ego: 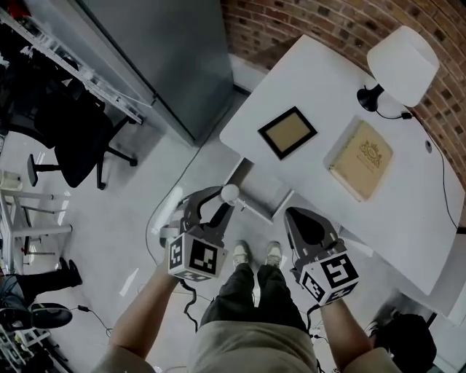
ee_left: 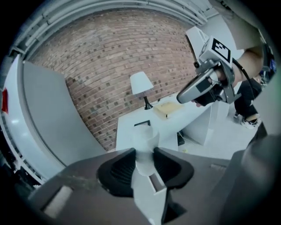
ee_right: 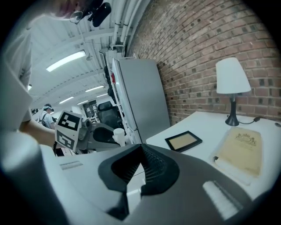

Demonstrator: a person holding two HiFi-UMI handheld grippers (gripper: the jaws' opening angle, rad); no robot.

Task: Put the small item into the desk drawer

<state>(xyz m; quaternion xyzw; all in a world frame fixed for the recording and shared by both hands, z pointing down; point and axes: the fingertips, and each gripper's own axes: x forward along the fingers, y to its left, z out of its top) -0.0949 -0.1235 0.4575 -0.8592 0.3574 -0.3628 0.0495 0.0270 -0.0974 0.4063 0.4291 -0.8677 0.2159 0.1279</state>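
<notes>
Where the left gripper view looks along its own jaws, the small white item (ee_left: 144,147) stands upright between the two dark ribbed pads, which press on its sides. The left gripper (ee_left: 144,160) is thus closed on it at a middling width. The head view shows only the item's rounded white top at the jaw tips. It also shows that the item is held in the air over the pale floor (ego: 131,240), short of the desk's near edge. There the item is just beside what looks like the pulled-out drawer (ego: 280,210), whose inside no view shows clearly.

The right gripper (ee_right: 141,151) is held level with the left one and well apart from it. Its own view shows the jaw tips meeting with nothing between them.

The white desk (ego: 306,80) carries a dark-framed panel (ego: 287,132), a tan book (ego: 359,159) and a white-shaded lamp (ego: 403,64), with a brick wall (ego: 320,18) behind it. All three things lie apart from one another.

Only the head view shows the person's white shoes (ego: 255,255) between the two grippers and a black office chair (ego: 80,146) to the left. Only the right gripper view takes in the ceiling strip lights (ee_right: 66,60) and the grey cabinet (ee_right: 140,92) standing tall beside the desk.
</notes>
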